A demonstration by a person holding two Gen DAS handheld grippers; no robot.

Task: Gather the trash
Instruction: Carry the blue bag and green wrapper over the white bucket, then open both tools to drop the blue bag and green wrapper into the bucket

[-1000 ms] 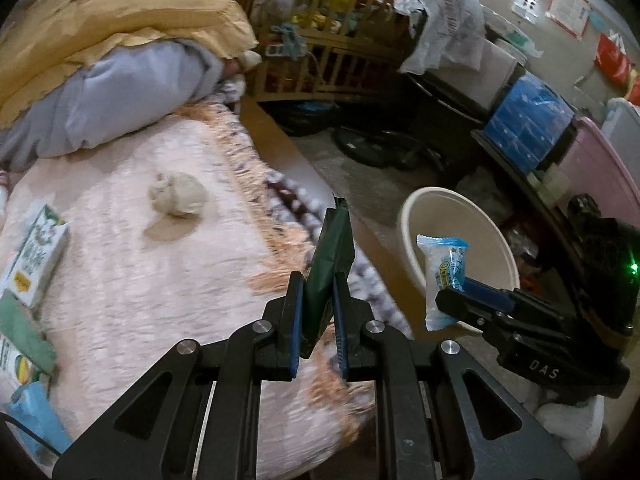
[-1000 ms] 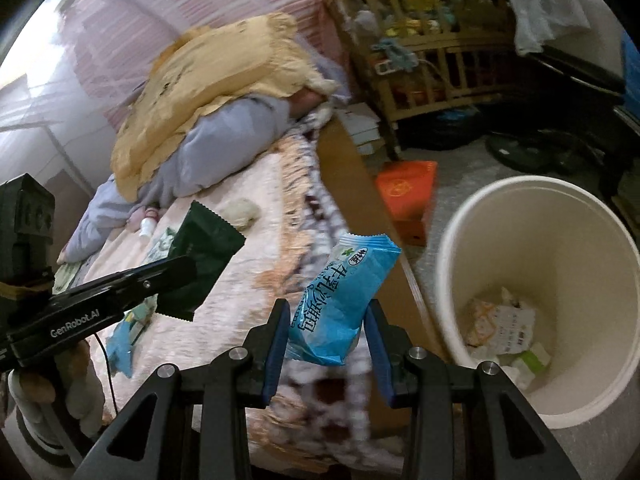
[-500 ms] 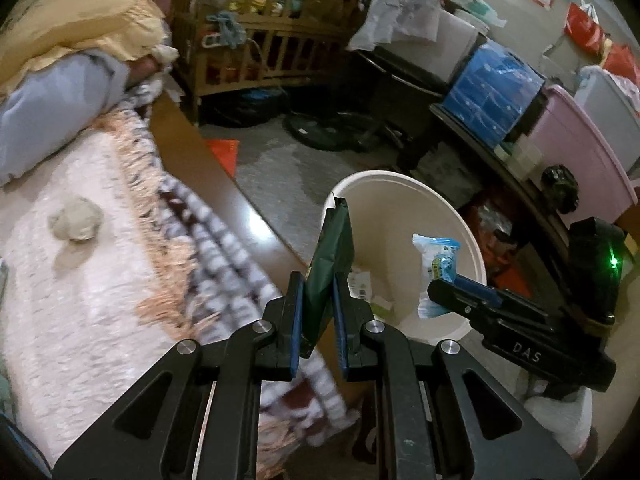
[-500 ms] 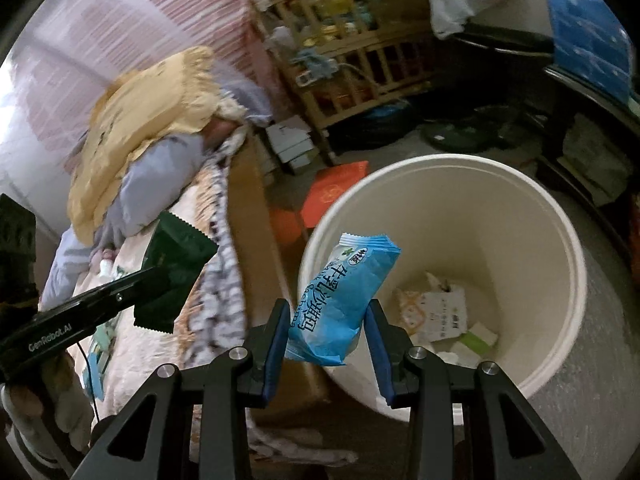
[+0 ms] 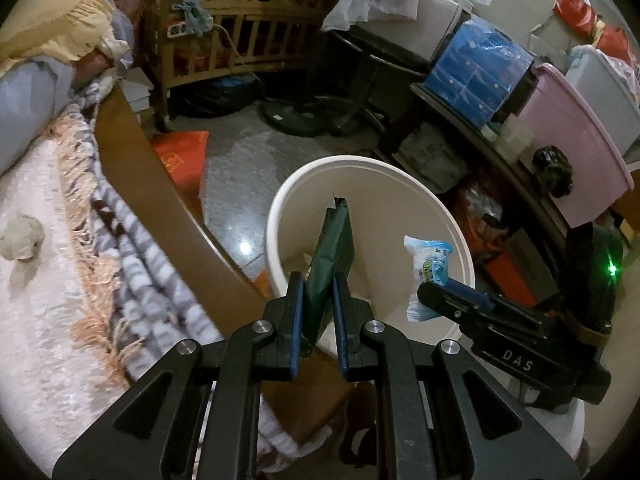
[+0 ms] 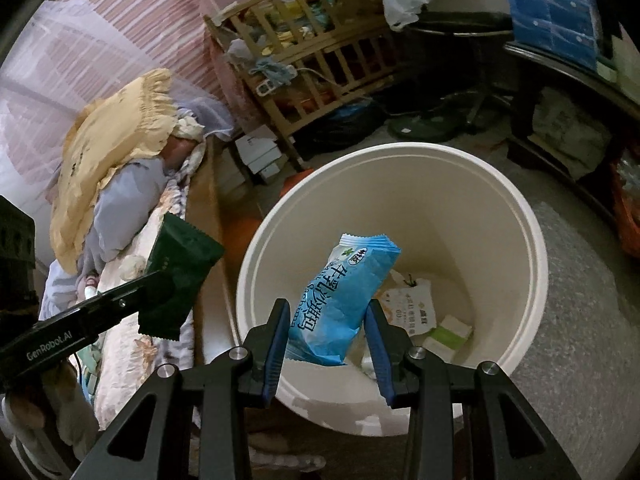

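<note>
My left gripper (image 5: 318,280) is shut on a dark green wrapper (image 5: 332,252), held at the near left rim of the cream trash bin (image 5: 280,200). The green wrapper also shows in the right wrist view (image 6: 180,268), left of the bin. My right gripper (image 6: 326,312) is shut on a blue snack packet (image 6: 340,296), held over the open bin (image 6: 536,248). The packet also shows in the left wrist view (image 5: 430,264). Paper trash (image 6: 412,300) lies at the bin's bottom.
The bed (image 5: 44,264) with a fringed blanket lies left, a crumpled tissue (image 5: 20,236) on it. A wooden crib (image 5: 240,28), a fan base (image 5: 296,116), a red packet (image 5: 180,156) on the floor and shelves with storage boxes (image 5: 568,136) surround the bin.
Both grippers have swung from over the bed to the bin, each still holding its wrapper. The bin is now closer and under the right gripper.
</note>
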